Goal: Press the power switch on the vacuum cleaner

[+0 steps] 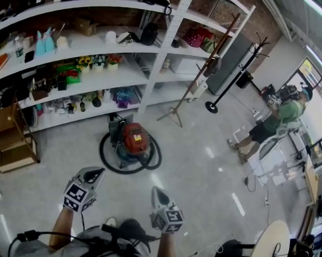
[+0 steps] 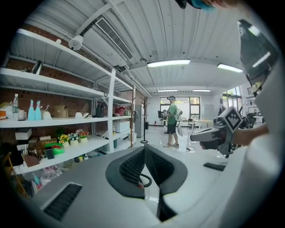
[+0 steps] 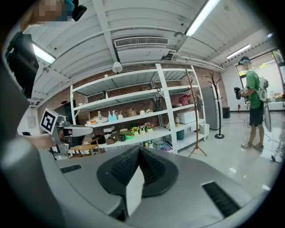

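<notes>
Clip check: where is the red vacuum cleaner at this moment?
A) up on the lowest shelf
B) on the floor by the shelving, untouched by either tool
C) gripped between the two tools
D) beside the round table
B: the head view shows the vacuum cleaner on the floor before the shelving, its hose looped round it, with the left tool and right tool well short of it.

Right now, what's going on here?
A person holds the left gripper and right gripper out in front, both shut and empty. The red vacuum cleaner sits on the floor ahead, by the shelving unit, with its black hose looped around it. Neither gripper is at it yet. A second person stands off to the right.
</notes>
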Available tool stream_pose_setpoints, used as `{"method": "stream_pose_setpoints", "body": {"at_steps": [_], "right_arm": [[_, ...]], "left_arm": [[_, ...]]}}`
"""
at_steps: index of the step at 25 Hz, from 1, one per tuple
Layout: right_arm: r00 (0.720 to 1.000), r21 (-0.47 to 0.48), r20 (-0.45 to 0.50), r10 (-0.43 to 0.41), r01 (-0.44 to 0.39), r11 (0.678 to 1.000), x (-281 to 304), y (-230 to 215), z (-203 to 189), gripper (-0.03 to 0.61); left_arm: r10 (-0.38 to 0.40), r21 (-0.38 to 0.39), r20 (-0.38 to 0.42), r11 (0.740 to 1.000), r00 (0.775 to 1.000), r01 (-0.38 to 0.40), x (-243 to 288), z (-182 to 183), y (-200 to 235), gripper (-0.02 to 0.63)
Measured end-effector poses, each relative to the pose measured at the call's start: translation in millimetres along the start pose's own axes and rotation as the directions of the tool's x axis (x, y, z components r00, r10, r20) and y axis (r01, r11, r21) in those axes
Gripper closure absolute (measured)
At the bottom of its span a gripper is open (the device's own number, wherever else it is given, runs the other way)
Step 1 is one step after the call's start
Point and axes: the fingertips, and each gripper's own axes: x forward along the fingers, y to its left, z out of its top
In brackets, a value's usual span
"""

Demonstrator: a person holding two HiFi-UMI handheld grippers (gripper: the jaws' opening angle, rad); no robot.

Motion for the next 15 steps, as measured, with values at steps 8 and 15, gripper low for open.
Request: {"method": "stream_pose_setpoints", "body": {"at_steps": [8, 15], "right_arm": [[1.000, 0.011, 0.012, 0.020, -0.020, 1.000, 31.6, -18.3, 14.3, 0.568], [0.998, 0.001, 0.006, 0.060, -0.060, 0.998, 75.7, -42.7, 30.4, 0.568]], "left_arm": [[0.016, 0.010, -0.009, 1.000, 1.000, -0.016, 26.3, 7.7, 15.0, 0.607], [0.051, 0.004, -0.021, 0.999, 0.999, -0.050, 62.8, 14.9, 39.2, 0.607]]}}
